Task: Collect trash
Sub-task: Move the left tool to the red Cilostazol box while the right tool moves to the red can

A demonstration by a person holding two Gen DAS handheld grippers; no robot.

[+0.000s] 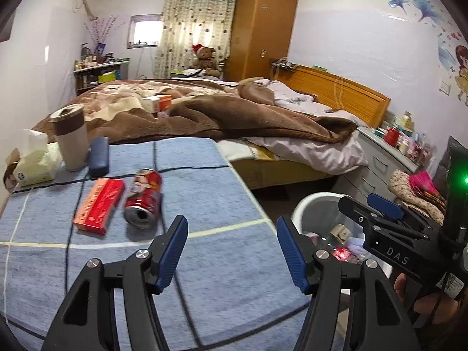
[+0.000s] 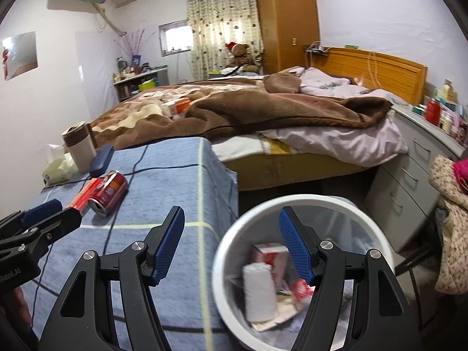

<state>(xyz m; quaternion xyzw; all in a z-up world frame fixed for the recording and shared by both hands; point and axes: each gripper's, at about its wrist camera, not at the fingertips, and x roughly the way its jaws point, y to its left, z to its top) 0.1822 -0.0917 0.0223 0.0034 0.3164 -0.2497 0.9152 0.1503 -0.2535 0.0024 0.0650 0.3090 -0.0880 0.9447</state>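
Observation:
A crushed red can [image 1: 143, 199] lies on its side on the blue checked tablecloth [image 1: 210, 181], right beside a flat red box [image 1: 99, 204]. My left gripper [image 1: 231, 225] hovers open and empty over the cloth, right of the can and nearer to me. A white round bin [image 2: 234, 234] stands on the floor off the table's right edge, holding a white roll [image 2: 259, 289], a carton [image 2: 272, 254] and wrappers. My right gripper [image 2: 231, 213] stands open and empty across the table edge and the bin's rim. The can [image 2: 108, 193] and box [image 2: 83, 194] lie to its far left.
At the table's far left stand a lidded cup [image 1: 71, 137], a tissue pack [image 1: 32, 163] and a dark blue case [image 1: 99, 156]. Behind is a bed [image 1: 234, 117] with a small carton [image 1: 159, 102] on its brown blanket. Grey drawers [image 2: 409, 175] and piled clothes [image 2: 450, 219] flank the bin.

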